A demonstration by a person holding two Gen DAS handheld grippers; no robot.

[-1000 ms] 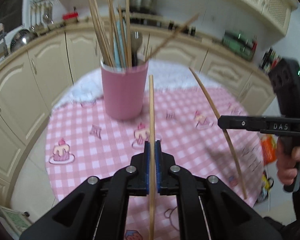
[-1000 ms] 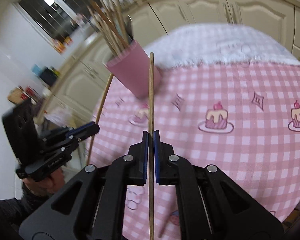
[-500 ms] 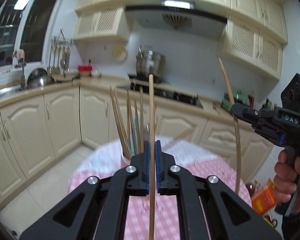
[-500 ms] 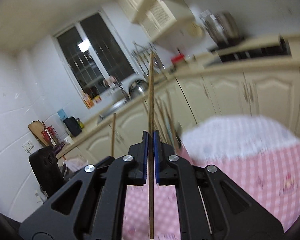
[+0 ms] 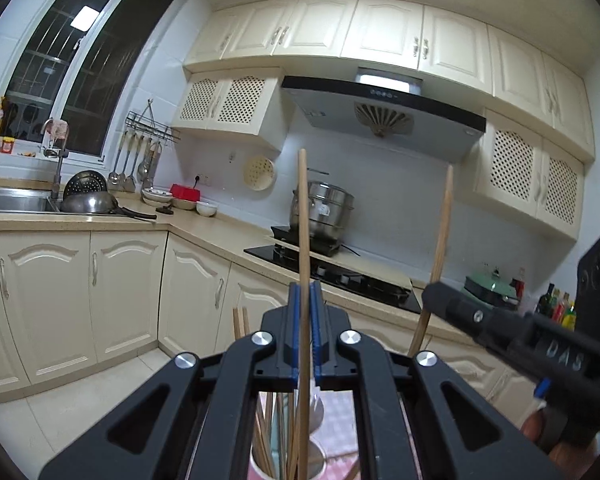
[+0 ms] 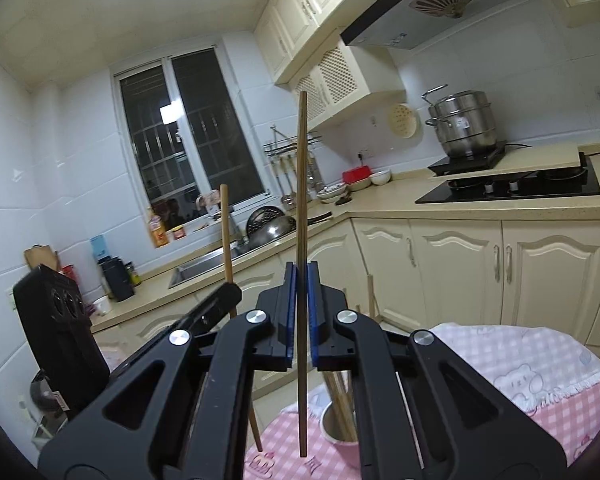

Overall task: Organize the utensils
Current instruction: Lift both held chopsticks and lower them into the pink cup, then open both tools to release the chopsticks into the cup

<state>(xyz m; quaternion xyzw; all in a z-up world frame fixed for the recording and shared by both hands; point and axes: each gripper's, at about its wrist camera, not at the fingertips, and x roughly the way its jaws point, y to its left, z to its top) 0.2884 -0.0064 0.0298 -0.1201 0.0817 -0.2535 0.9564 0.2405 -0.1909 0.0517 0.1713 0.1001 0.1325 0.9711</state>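
The left claw (image 5: 304, 332) grips a wooden chopstick (image 5: 303, 240) upright, its lower end now down among the chopsticks inside the pink holder (image 5: 268, 468); half a second ago the holder stood ahead of the claw. Right of the holder, the right claw (image 6: 300, 312) clamps a second chopstick (image 6: 301, 184) upright, its tip hanging just left of the holder's rim over the pink checked desk (image 6: 284, 440), closer than before.
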